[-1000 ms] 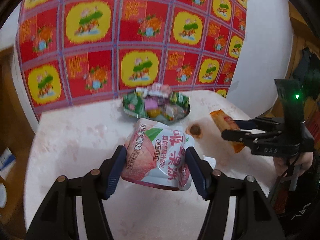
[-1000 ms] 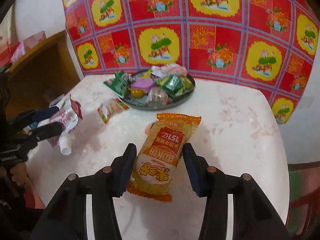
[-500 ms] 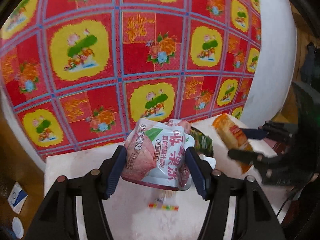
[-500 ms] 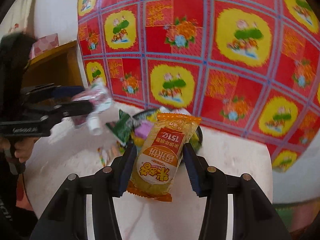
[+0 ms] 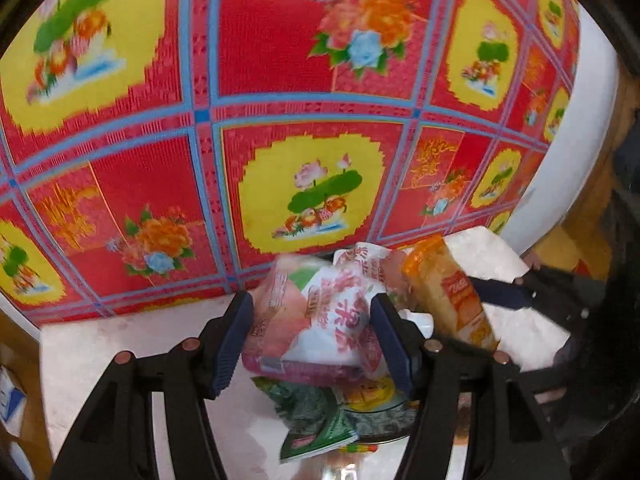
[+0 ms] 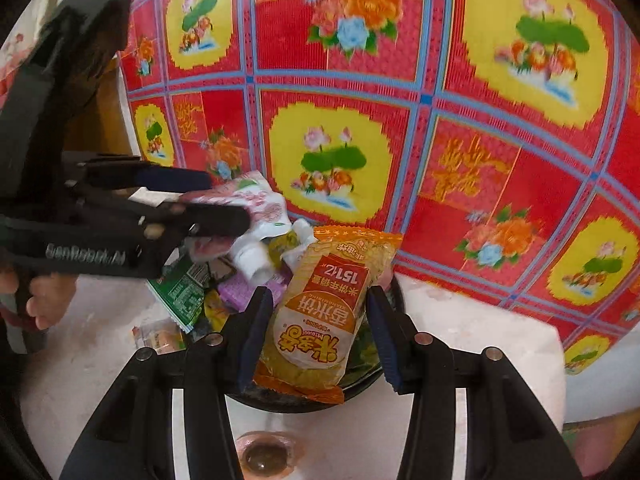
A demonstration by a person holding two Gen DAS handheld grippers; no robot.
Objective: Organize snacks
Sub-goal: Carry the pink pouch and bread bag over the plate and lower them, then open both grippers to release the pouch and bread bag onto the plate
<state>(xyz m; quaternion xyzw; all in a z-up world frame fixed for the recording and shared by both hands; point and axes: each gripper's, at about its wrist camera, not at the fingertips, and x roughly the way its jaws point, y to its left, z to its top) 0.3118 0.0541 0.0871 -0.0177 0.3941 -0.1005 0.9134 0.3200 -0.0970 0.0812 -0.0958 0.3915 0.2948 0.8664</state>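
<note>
The pale, mottled surface [image 6: 480, 344] stands against a red-and-yellow flowered cloth [image 6: 360, 92]; on it sits a dark tray [image 6: 280, 402] heaped with snacks; a small packet [image 6: 158, 336] lies beside its left rim; a brown sweet [image 6: 262, 456] lies before it.

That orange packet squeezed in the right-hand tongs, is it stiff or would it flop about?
The orange packet probably holds its shape: it juts straight out of the right tongs without drooping. Its glossy film looks slippery, so it might slide if the squeeze eased. It is likely light for its size, though the contents, seemingly a puffed cake, could crack if pressed harder.
</note>
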